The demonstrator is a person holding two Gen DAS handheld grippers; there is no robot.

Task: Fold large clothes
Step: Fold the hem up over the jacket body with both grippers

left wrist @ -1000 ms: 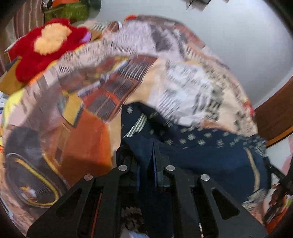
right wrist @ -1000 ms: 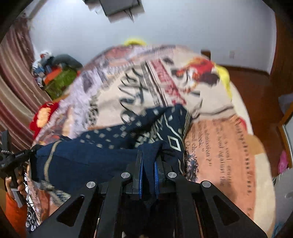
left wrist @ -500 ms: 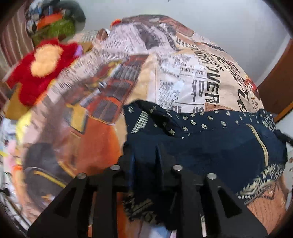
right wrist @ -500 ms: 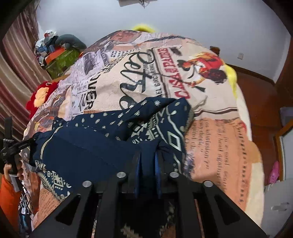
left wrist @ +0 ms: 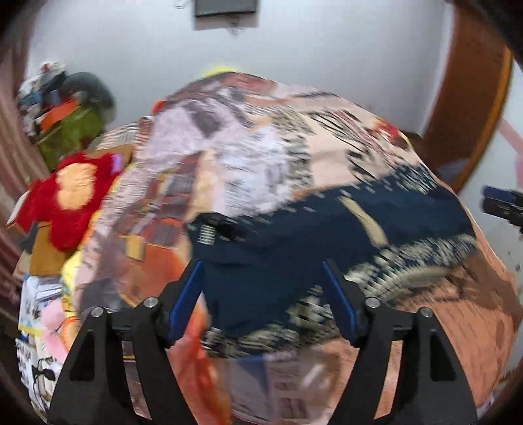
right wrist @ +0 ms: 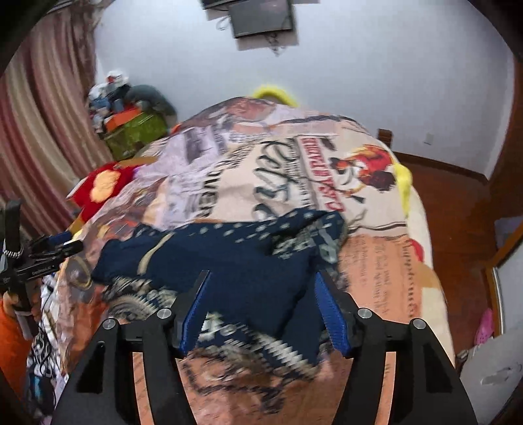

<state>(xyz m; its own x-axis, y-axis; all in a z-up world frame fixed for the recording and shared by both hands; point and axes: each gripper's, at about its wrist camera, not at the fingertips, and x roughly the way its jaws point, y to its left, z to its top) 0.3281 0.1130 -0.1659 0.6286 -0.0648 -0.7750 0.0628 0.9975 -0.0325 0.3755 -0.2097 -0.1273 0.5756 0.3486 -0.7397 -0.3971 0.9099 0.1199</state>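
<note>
A dark navy garment [left wrist: 313,235] with cream dots and a patterned border lies folded over on the printed bedspread [left wrist: 248,157]. My left gripper [left wrist: 261,271] hovers above its left end, jaws opening, blue pads wide apart and clear of the cloth. The same garment [right wrist: 235,258] shows in the right wrist view, and my right gripper [right wrist: 261,281] hangs over its right end, jaws opening too, with no cloth pinched. The left gripper [right wrist: 49,251] appears at the far left of the right wrist view, and the right gripper [left wrist: 503,202] at the right edge of the left wrist view.
A red and yellow plush toy [left wrist: 72,199] lies at the bed's left side. A green bundle with piled items [right wrist: 137,127] stands by the striped curtain [right wrist: 39,137]. A screen [right wrist: 261,16] hangs on the white wall. Wooden floor [right wrist: 451,196] runs along the bed's right.
Both grippers were shut on folds of the navy garment; now both have let go and risen away. The garment has dropped onto the bedspread.
</note>
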